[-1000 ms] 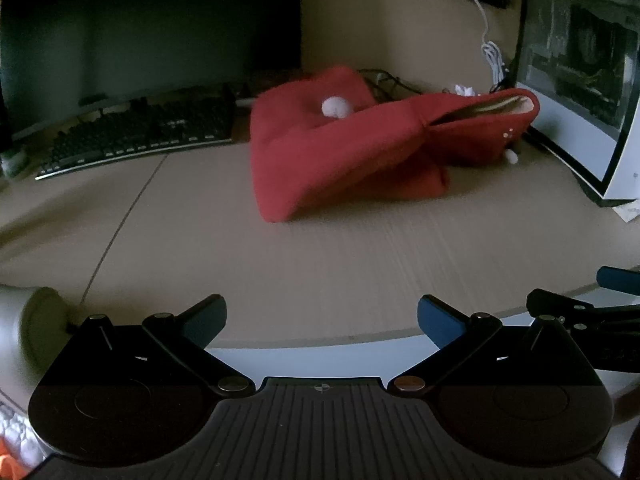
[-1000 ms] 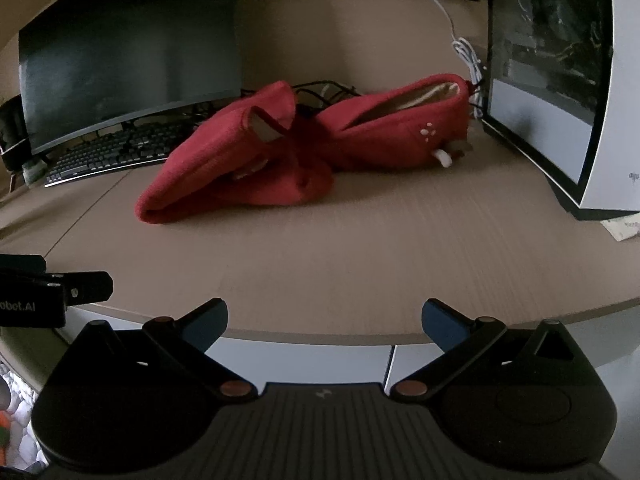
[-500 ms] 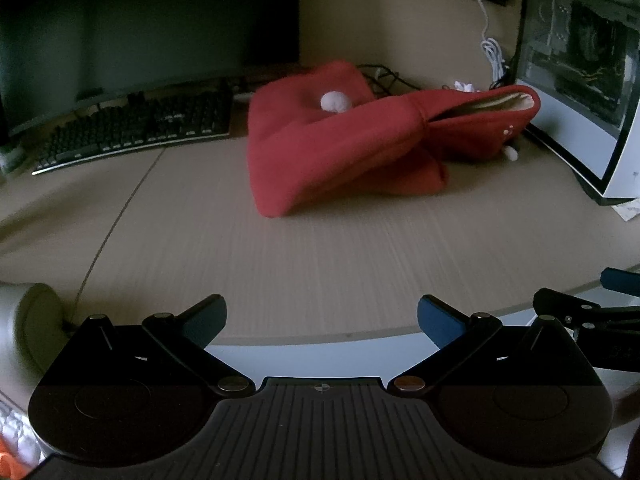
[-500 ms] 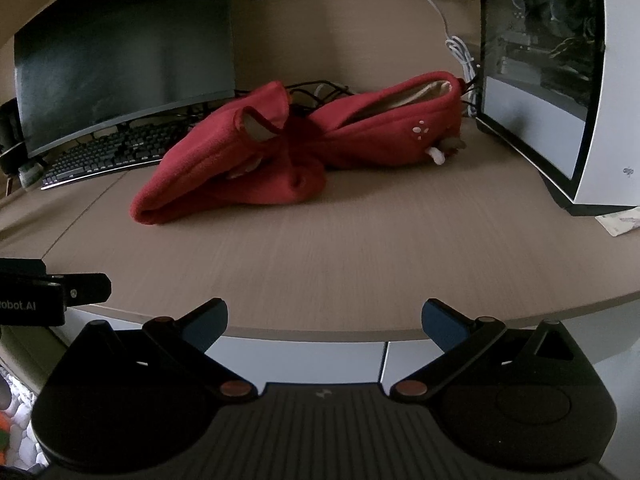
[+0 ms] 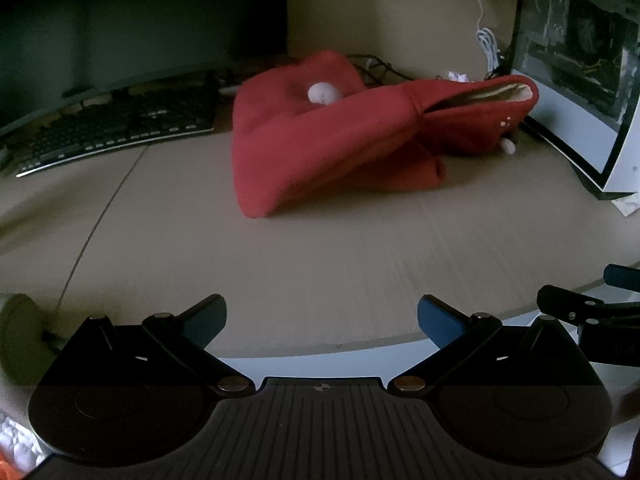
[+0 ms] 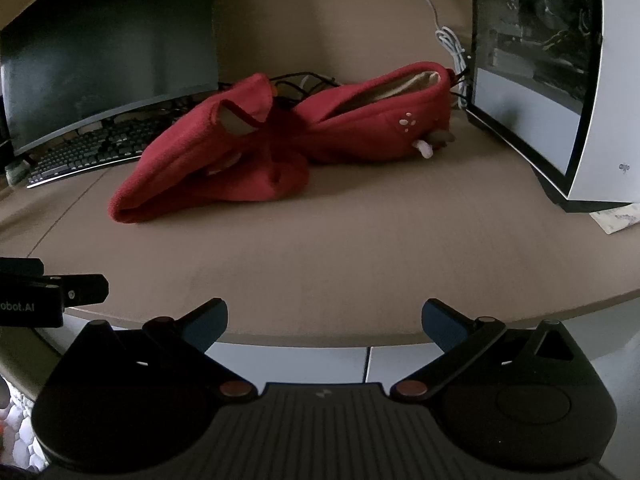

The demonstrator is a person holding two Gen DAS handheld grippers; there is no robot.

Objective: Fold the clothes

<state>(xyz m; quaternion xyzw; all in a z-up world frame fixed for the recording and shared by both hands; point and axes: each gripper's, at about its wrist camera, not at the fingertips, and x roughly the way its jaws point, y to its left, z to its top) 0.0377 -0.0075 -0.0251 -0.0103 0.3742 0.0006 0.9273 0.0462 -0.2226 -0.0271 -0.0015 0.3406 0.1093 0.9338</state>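
1. Both sets of fingers are spread wide and hold nothing. The left gripper and right gripper hover at the near edge of the tabletop, well apart from the red garment, which lies crumpled toward the back — between the keyboard and the computer case.
2. The garment is bunched, one part doubled over another and a lined opening gaping. A pinch on the thick near fold would likely take several layers at once, so the cloth would lift as a lump rather than spread.
3. Dark cables run just behind the garment, and a white cable hangs beside the case. A reach past the cloth could snag one and drag it along.
4. A white pom-pom sits on top — fingers closing on it alone would tug a trim, not the fabric.
5. Pulling unevenly may slide the garment into the keyboard or case.
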